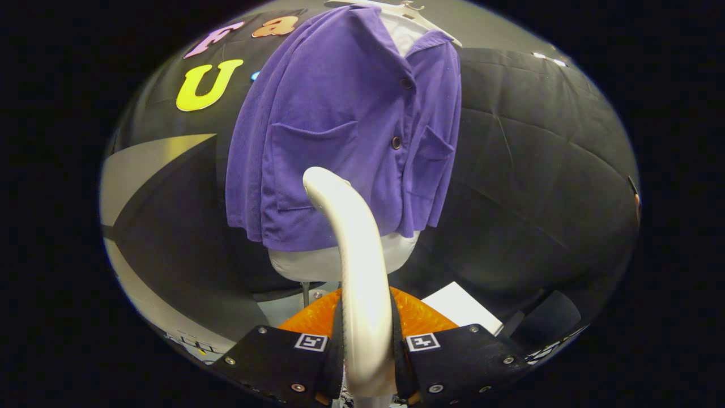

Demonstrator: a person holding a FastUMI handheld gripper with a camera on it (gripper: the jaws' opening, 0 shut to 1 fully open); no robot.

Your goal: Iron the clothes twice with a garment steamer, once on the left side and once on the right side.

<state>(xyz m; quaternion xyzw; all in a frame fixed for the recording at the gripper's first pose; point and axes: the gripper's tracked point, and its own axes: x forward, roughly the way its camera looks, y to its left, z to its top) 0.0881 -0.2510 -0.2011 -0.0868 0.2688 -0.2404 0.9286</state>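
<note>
A purple short jacket point(340, 130) with dark buttons and two chest pockets hangs on a white hanger point(396, 11) over a pale mannequin torso point(317, 263). My gripper point(367, 351) is shut on the white garment steamer point(354, 255), both fingers pressing its handle. The steamer rises from between the fingers and curves forward. Its head point(320, 181) sits close to the lower part of the jacket's left front panel, just under the left pocket; I cannot tell whether it touches the cloth.
An orange object point(419, 317) lies just beyond the fingers, under the steamer. A white flat sheet point(461, 306) rests to its right. A thin stand pole point(306, 292) holds the torso. Black padded cloth walls surround the booth.
</note>
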